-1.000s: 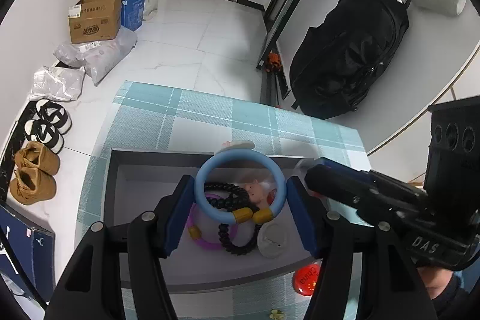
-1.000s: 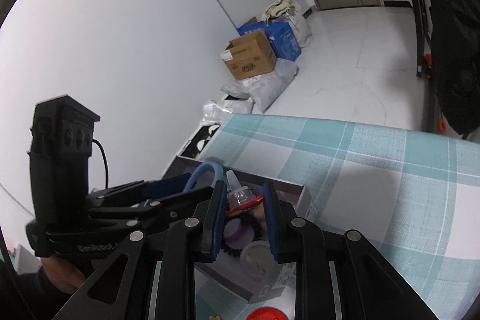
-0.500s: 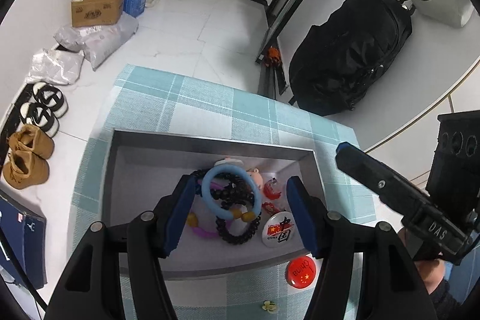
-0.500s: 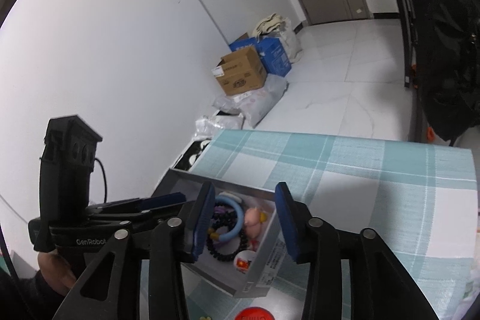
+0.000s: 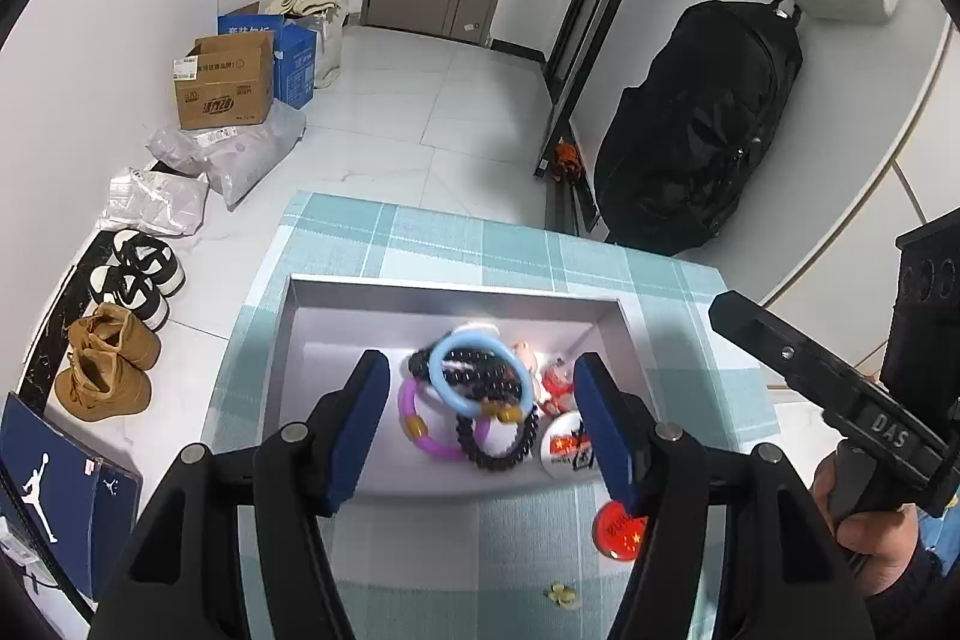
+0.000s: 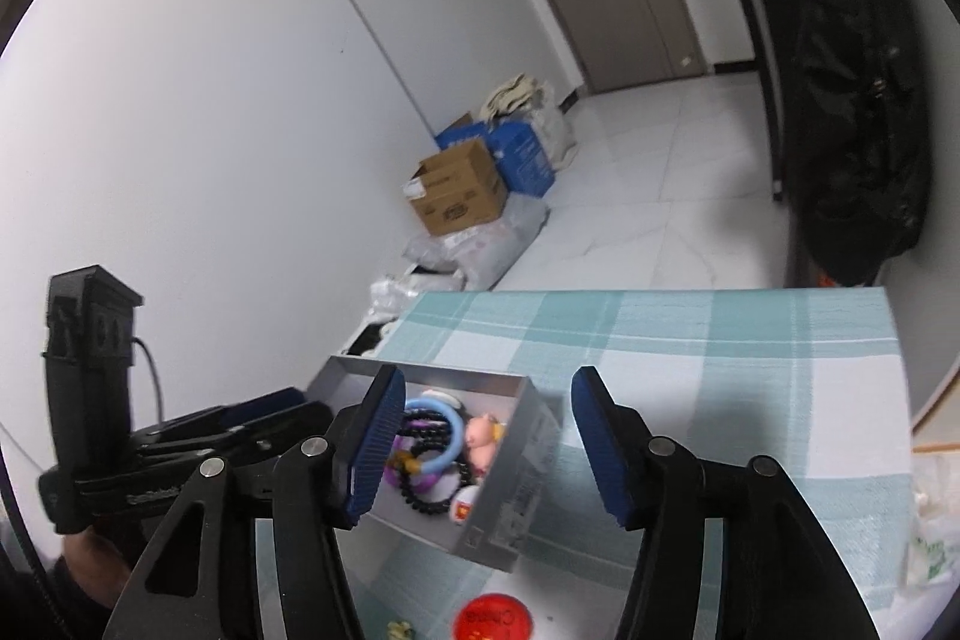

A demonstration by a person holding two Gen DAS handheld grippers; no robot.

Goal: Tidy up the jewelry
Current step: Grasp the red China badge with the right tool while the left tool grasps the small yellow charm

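We find both claws spread wide and holding nothing. The left claw (image 5: pixel 480 424) hangs above the shallow grey rectangular tray (image 5: pixel 456 293), which rests on the tabletop with the teal-and-white checked cloth (image 5: pixel 420 235). The right claw (image 6: pixel 483 445) is likewise fully parted, with the same tray ahead of and below its fingers.

Progress, as we judge it: most pieces are already in the tray. Directly beneath the left claw, between its blue pads, lie a smooth light-blue ring bangle with amber beads (image 5: pixel 480 379), a glossy purple bangle with a yellow bead (image 5: pixel 420 430) toward the left pad, and a black beaded bracelet (image 5: pixel 501 439) looped under the blue one. Toward the right pad sit a small pink pig-like figurine (image 5: pixel 522 352), a small red trinket (image 5: pixel 555 382) that we cannot identify further, and a round white badge with red print (image 5: pixel 567 445).

Outstanding: two items remain on the cloth outside the tray, nearer than the tray's front wall. A round red glossy badge (image 5: pixel 621 529) lies just behind the right pad of the left claw, and a small yellowish flower-shaped piece (image 5: pixel 561 595) lies nearer still, roughly centred between the claw's arms. We judge these still need placing.
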